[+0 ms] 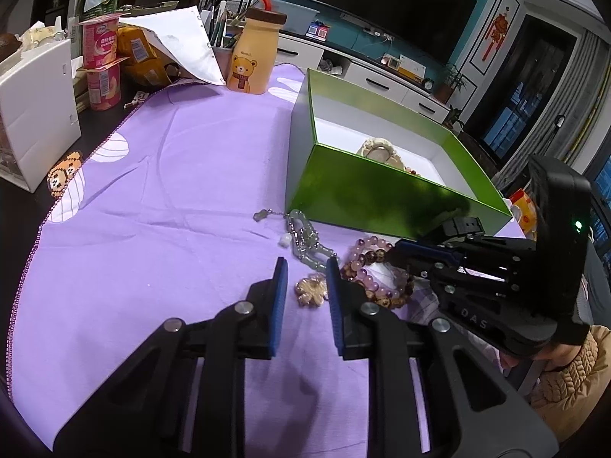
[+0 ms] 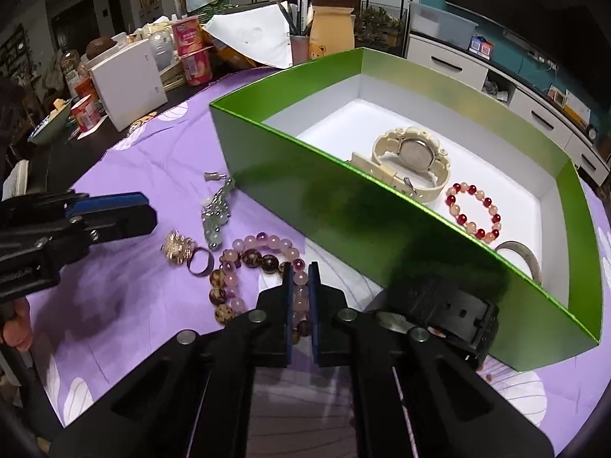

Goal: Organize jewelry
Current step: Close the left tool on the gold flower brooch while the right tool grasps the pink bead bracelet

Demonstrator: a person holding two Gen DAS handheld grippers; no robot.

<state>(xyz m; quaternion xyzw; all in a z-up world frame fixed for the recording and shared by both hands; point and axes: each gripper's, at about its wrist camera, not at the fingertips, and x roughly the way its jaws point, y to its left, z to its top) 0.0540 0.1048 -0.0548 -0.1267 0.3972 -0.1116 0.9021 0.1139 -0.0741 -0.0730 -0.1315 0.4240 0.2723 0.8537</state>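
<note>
Purple cloth [image 2: 160,175] covers our table, with a glossy green cardboard box [image 2: 343,206] lying open on it, against a cluttered living-room backdrop. Inside the box we see a cream plastic watch [image 2: 410,156], a red-and-peach bead bracelet [image 2: 473,210] and a grey bangle [image 2: 525,253].

We judge the step in hand to be lifting the pink-and-brown bead bracelet [image 2: 259,263] into the box. To do it well, we should raise it straight up so the dangling loop clears the near wall, then let go low over a bare patch of the white floor, away from the pieces already there.

Our right gripper [image 2: 299,271] has its fingers drawn narrow, pinching a run of pink beads on the bracelet's near side, just in front of the box. Our left gripper [image 1: 305,267] hovers with a narrow gap, holding nothing; a small gold flower charm [image 1: 311,290] lies on the cloth below that gap. Pale green jade links [image 1: 305,238] wait just beyond.
</note>
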